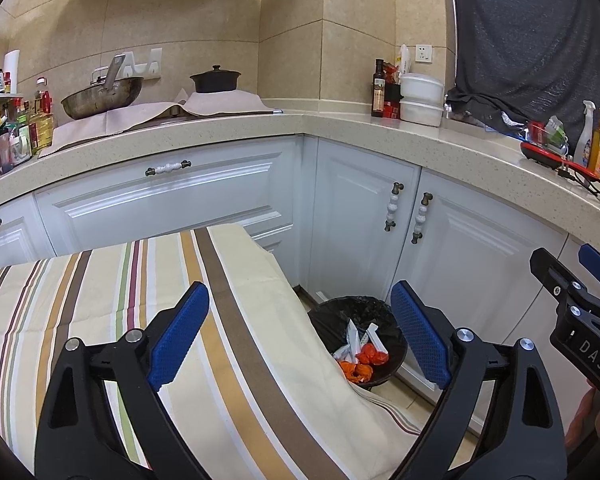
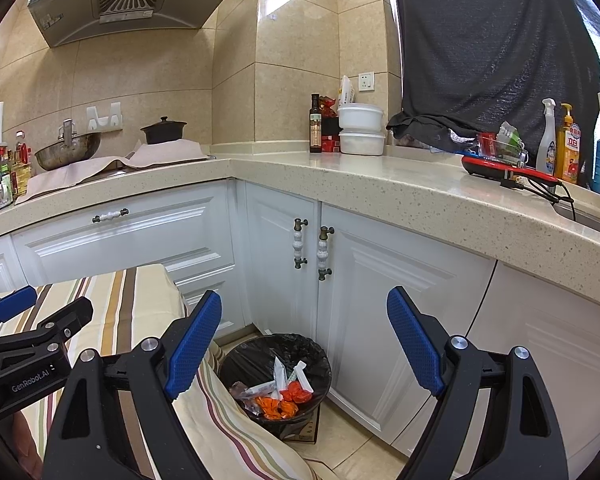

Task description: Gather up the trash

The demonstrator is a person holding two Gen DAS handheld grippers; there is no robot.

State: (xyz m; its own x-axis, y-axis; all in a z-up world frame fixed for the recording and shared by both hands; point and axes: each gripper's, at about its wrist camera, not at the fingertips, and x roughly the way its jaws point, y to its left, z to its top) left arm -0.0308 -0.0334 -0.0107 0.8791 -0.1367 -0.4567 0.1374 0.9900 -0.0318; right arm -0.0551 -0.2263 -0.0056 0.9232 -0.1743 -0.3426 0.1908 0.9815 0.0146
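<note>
Two spread, empty grippers [image 1: 300, 332] [image 2: 304, 344] above black-lined bin [image 2: 276, 376] of orange and white wrappers [image 2: 284, 394].

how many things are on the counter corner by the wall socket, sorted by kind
White lidded tubs: 2, stacked
Dark glass bottle: 1
Red packets or boxes: a cluster, count unclear
White bag: 1, behind the tubs
Total: 4 countable, plus the red cluster

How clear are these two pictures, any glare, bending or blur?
Left wrist view: sharp, evenly lit, the countertop bows from fisheye bending, corners black. Right wrist view: equally sharp, glare on the wall tiles and range hood, same bending.
</note>
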